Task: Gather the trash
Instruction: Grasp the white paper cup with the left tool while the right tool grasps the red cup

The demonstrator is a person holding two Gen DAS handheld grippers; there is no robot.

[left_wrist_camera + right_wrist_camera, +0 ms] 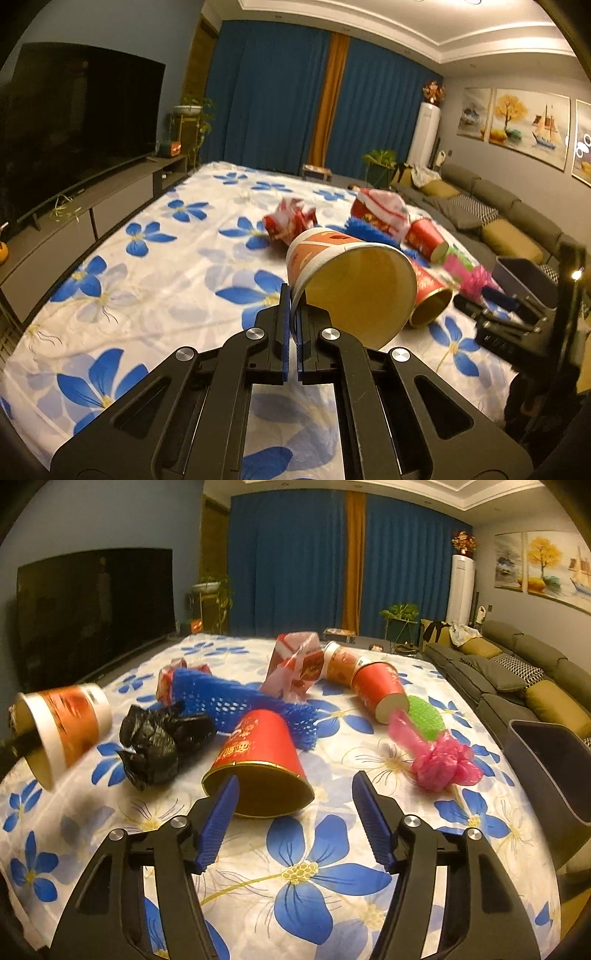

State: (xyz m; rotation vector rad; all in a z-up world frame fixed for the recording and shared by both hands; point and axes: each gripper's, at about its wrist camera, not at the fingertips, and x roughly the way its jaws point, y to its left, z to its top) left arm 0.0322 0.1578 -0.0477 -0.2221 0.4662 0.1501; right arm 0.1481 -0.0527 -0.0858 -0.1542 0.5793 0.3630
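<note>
My left gripper (pixel 293 295) is shut on the rim of an orange and white paper cup (pixel 347 280) and holds it above the table, mouth toward the camera; the cup also shows at the left of the right wrist view (pixel 62 727). My right gripper (pixel 293 786) is open, its fingers either side of the mouth of a red paper cup (pixel 258 760) lying on its side. Around it lie a black plastic bag (pixel 162 742), blue mesh (pixel 236 701), a pink bag (pixel 439 757), green mesh (pixel 426 712), two more cups (pixel 380 690) and red wrappers (pixel 295 668).
The table has a white cloth with blue flowers (pixel 325 867). A dark grey bin (pixel 550 760) stands at the table's right edge. A TV (pixel 74 125) on a low cabinet is to the left, a sofa (pixel 517 679) to the right, blue curtains behind.
</note>
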